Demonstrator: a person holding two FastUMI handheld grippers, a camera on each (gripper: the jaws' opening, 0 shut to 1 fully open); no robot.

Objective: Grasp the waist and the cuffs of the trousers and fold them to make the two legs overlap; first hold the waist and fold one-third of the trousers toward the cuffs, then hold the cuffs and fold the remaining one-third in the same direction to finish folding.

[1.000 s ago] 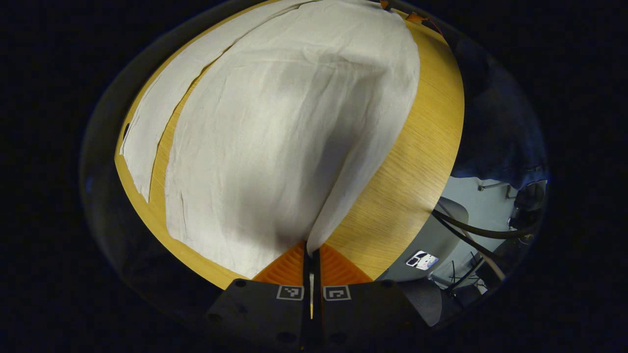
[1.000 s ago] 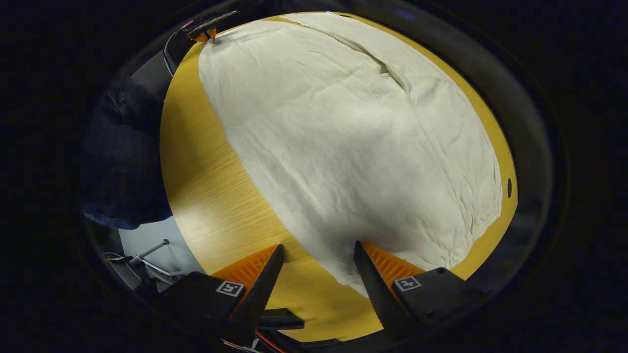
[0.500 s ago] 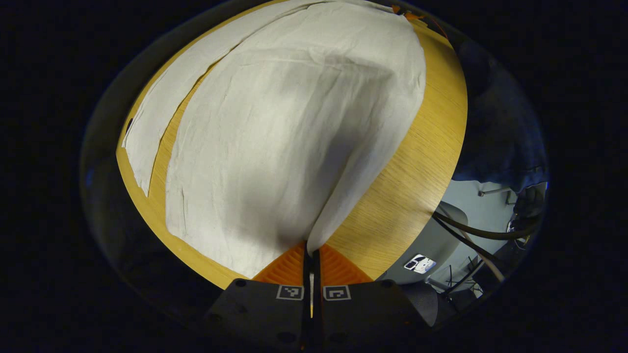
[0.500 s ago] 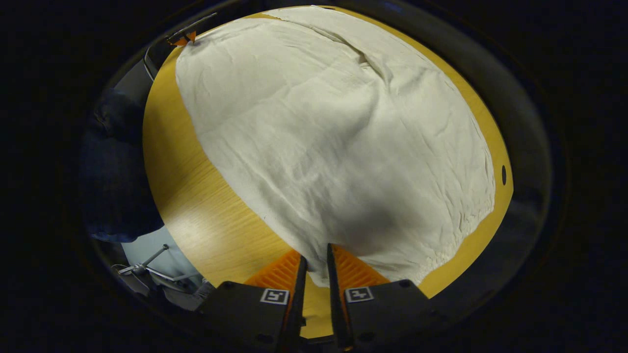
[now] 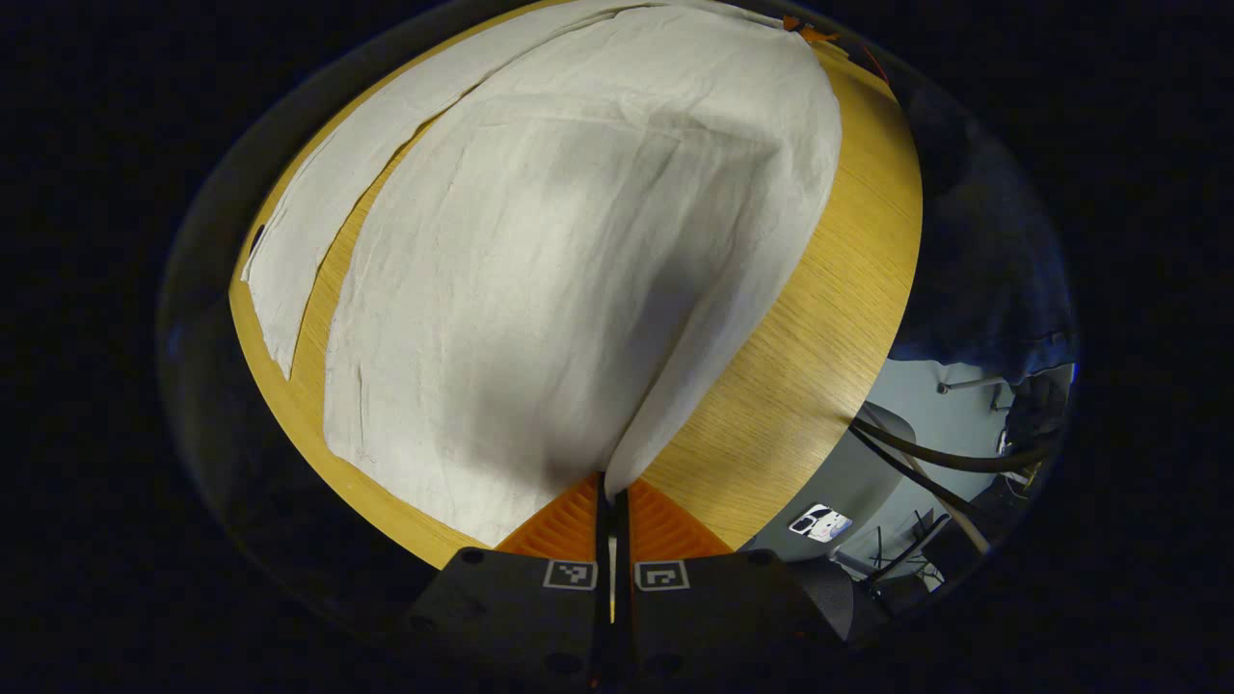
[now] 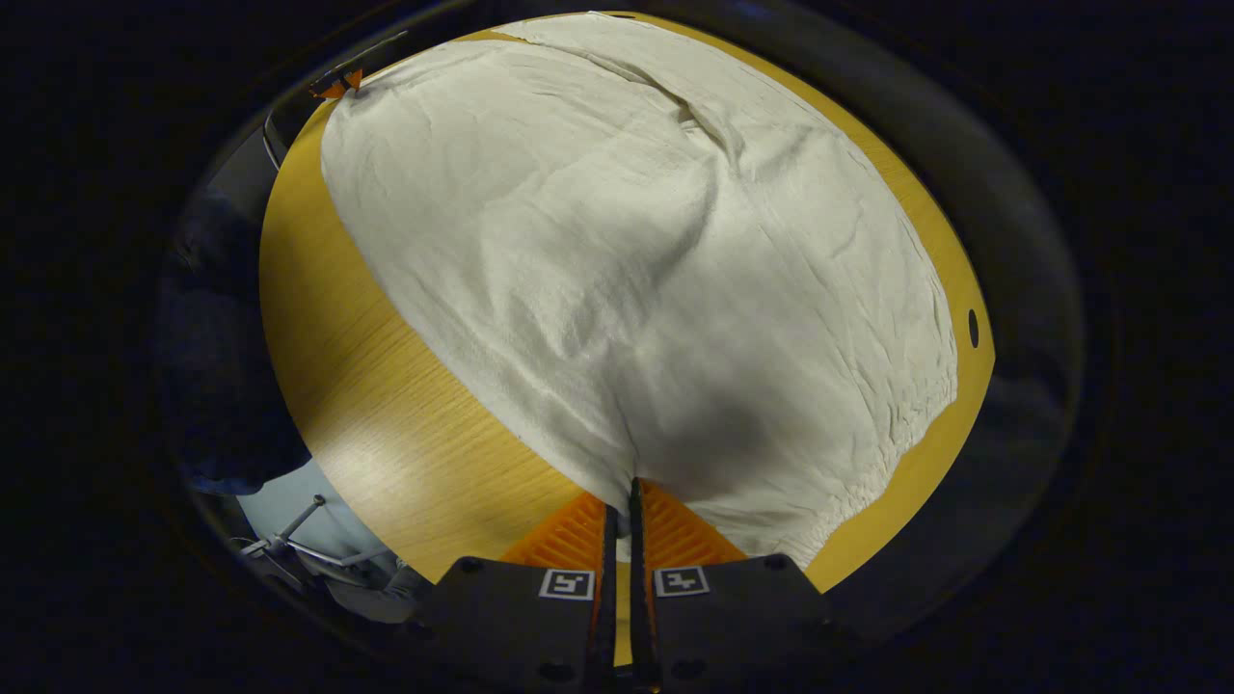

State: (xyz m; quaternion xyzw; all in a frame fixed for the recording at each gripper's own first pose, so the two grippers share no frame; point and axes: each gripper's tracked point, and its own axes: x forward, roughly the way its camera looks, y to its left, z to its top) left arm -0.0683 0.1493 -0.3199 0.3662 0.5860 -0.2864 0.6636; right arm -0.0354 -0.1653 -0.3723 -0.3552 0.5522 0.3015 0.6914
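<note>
Nearest in the left gripper view, the left hand-held gripper (image 5: 611, 493) has its fingers pressed together on a corner of the pale trousers (image 5: 578, 241), the cloth rising from the pinch as a taut ridge that runs up and away across the garment. In the right gripper view the right hand-held gripper (image 6: 623, 496) is likewise closed to a thin slit with a near edge of the trousers (image 6: 636, 260) drawn between its fingers; beside it the gathered hem looks like the waistband, so this is probably the waist end and the left holds a cuff. Pinching both ends of one long edge would let that leg be lifted and carried over the other so the two overlap, which I judge to be the step in hand. Beyond the pinches the trousers lie spread flat and lightly creased, and in the left gripper view a narrow strip of tabletop separates the near leg from the second leg (image 5: 318, 222) farther off. The wooden tabletop (image 5: 810, 328) is round-edged and warm yellow, with a small dark hole (image 6: 973, 329) near its rim. Past the edge lie a pale floor, dark cables (image 5: 925, 453) and a dark cloth (image 5: 983, 270).
</note>
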